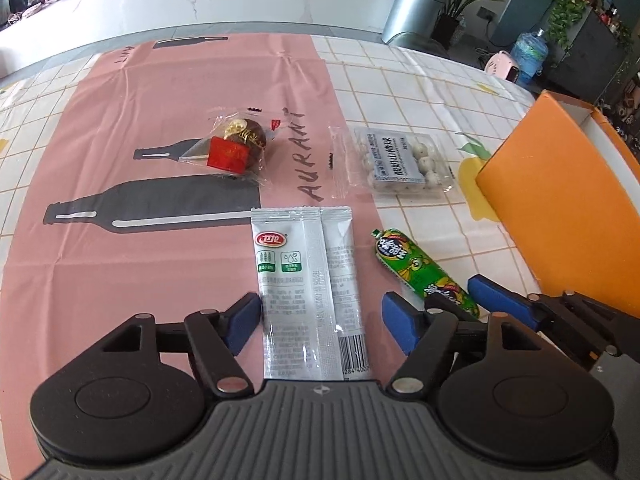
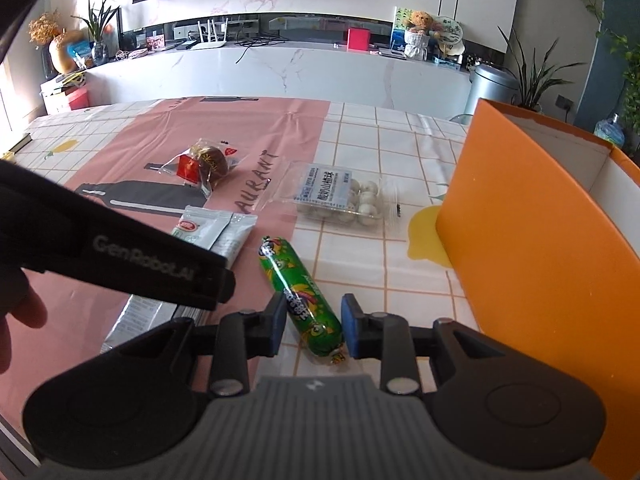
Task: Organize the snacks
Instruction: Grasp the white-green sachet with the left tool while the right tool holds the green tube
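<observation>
A silver-white snack packet (image 1: 304, 288) lies flat on the pink mat (image 1: 140, 120), between the blue pads of my left gripper (image 1: 320, 324). That gripper is open and wide, its pads beside the packet's long edges. Just right of it a green sausage stick (image 2: 312, 300) lies on the checked tablecloth (image 2: 360, 140). My right gripper (image 2: 314, 328) straddles its near end, open, with the pads close on either side. In the left wrist view the right gripper (image 1: 466, 300) shows over the sausage (image 1: 416, 268). The packet (image 2: 216, 232) is partly hidden by the left device's black housing (image 2: 160, 264).
An orange box (image 2: 540, 240) with an open top stands at the right, close to the right gripper. Farther back lie a wrapped brown snack with a red label (image 1: 236, 144) and a clear tray of white balls (image 1: 404, 156). A person's hand (image 2: 20, 312) shows at left.
</observation>
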